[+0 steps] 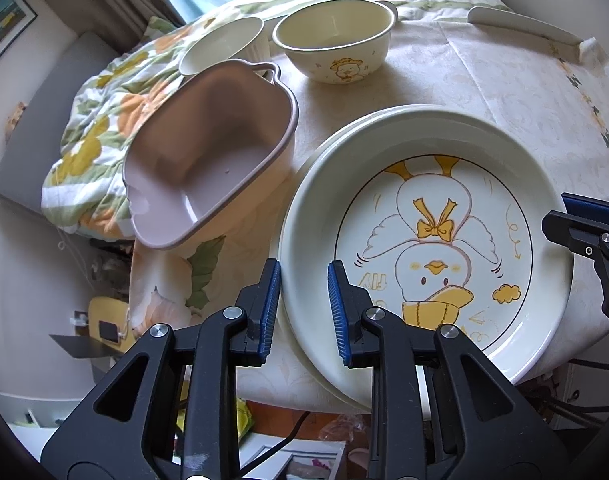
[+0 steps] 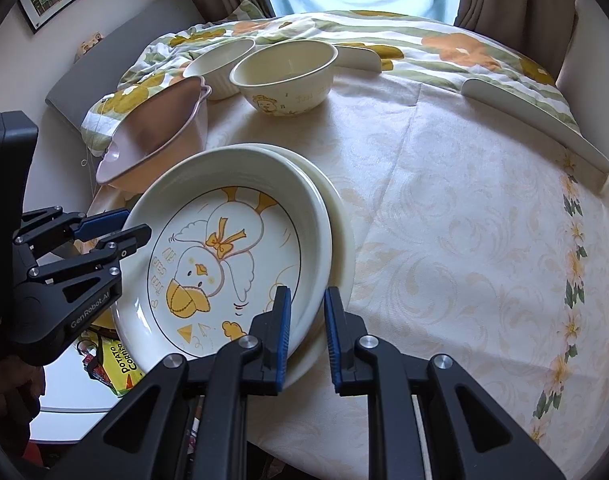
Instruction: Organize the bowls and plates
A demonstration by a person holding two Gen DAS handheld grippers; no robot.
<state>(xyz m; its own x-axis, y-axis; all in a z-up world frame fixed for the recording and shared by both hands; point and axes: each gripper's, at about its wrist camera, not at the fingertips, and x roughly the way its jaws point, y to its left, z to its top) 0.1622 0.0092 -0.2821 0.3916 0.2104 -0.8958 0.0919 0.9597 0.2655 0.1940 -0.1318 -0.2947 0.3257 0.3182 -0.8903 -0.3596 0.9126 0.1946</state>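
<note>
Nearest, both tongs stand released astride opposite rims of the duck plate, left tongs and right tongs. It sits stacked on another plate on the surface. Beyond stand a pink basin and two bowls.

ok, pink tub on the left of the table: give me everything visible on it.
The pink tub is a deep, rounded-rectangular basin, glossy like plastic, pale pink with a darker brownish rim band and a loop handle at each short end. It is empty. It sits tilted, mouth tipped toward the cameras, its far side propped on the bunched floral blanket at the table's left edge. Neither gripper touches it. The ribbed white bowl sits just behind it and the duck plate beside it; contact with either is unclear.
</note>
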